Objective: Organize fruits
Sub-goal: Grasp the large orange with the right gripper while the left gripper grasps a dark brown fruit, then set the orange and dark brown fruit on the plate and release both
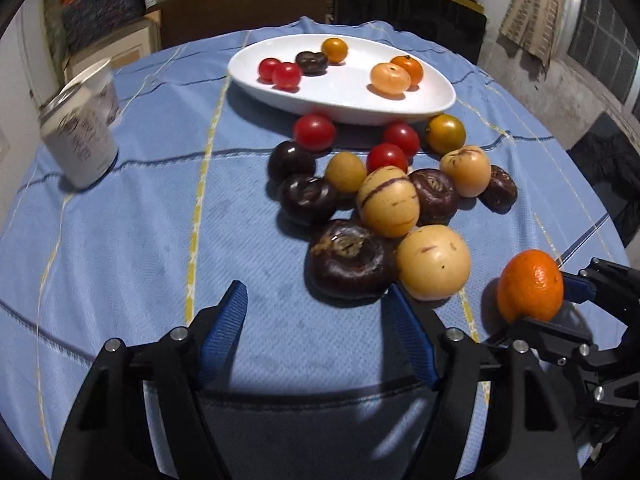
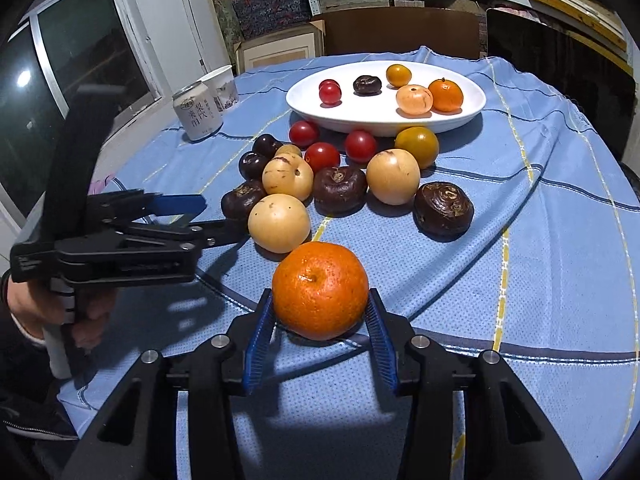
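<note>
Nearest in the right wrist view, the round orange mandarin (image 2: 320,290) is clamped between the blue ribbed pads of the right tool (image 2: 320,320), low over the blue checked cloth covering the surface (image 2: 540,260); whether the fruit is touching the cloth cannot be made out. In the left wrist view the left tool (image 1: 316,320) is seen with its jaws apart and nothing between them, above bare cloth just short of a large dark purple-brown water chestnut (image 1: 348,258). It is gripped by a person's hand (image 2: 86,316) at the left edge of the right wrist view.

Beyond the mandarin, a loose cluster of fruit is spread on the cloth: pale yellow round melons (image 2: 279,222), more dark chestnuts (image 2: 443,210), red cherry tomatoes (image 2: 322,157) and a yellow-green tomato (image 2: 417,145). Farther back stands the white oval ceramic dish (image 2: 472,110), in which two red tomatoes, one dark chestnut, a yellow tomato, a pale peach fruit and a small mandarin (image 2: 446,95) are held. To the left of the dish a white drink can (image 2: 197,114) and a white paper cup (image 2: 222,84) are set side by side
</note>
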The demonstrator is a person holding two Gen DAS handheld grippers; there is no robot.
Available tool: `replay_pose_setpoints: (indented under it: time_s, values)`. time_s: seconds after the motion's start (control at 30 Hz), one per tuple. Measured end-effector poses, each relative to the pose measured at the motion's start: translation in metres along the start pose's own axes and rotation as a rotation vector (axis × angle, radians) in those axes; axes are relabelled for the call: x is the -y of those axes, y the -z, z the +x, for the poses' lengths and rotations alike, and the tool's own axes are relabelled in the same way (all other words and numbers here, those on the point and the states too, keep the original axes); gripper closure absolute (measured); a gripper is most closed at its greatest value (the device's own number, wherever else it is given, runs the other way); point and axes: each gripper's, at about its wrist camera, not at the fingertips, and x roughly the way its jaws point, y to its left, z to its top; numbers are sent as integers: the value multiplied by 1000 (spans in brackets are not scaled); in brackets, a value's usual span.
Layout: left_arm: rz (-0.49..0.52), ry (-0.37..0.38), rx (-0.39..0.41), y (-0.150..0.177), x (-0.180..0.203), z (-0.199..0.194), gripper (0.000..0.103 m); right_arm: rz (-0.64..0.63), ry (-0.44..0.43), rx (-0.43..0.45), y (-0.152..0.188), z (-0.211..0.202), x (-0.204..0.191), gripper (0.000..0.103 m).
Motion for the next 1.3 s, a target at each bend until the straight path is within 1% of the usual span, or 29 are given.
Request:
replay_pose_setpoints:
  time_s: [0.03,0.1,0.17,0.23,0.33,0.53,0.63,0.7,0.83,0.93,1.07,1.13,1.2,1.3]
  values:
    - [5,-5,1,-2,1,2,32,0,-2,-1,0,0,0,57]
    - [12,-16,3,-7,4,5,37,1,-1,-2,-1,1,0,57]
    - [22,-1,13,-10,7,5,56,2,-1,-1,-1,1,0,57]
    - [27,-4,12,-9,8,5,56,6,1,4,-1,-1,1,57]
    - [3,21,3,-7,2,-1,57,13,2,12,-2,-3,2,57]
    - [-5,64,50,-2,-10,-35,57,23,-5,51,-11,-17,8,57]
    - [-12,78,82,-9,-15,-51,57,31,-14,85,-21,-28,11,57]
    - [-20,113,98,-20,-18,-59,57,37,-25,110,-30,-35,15,57]
    - [-4,99,130,-44,-16,-62,57,28,-16,152,-54,-42,19,57]
    - [-10,116,138,-67,-14,-55,57,22,-5,175,-75,-39,24,57]
    - [-12,99,130,-99,-12,-29,57,16,4,172,-102,-21,30,57]
    - [-15,88,120,-114,-13,-12,57,9,6,152,-117,-6,33,57]
    - [-27,62,90,-129,-16,8,57,-2,6,132,-127,8,34,57]
    - [-36,43,65,-145,-22,31,57,-21,11,89,-143,35,35,57]
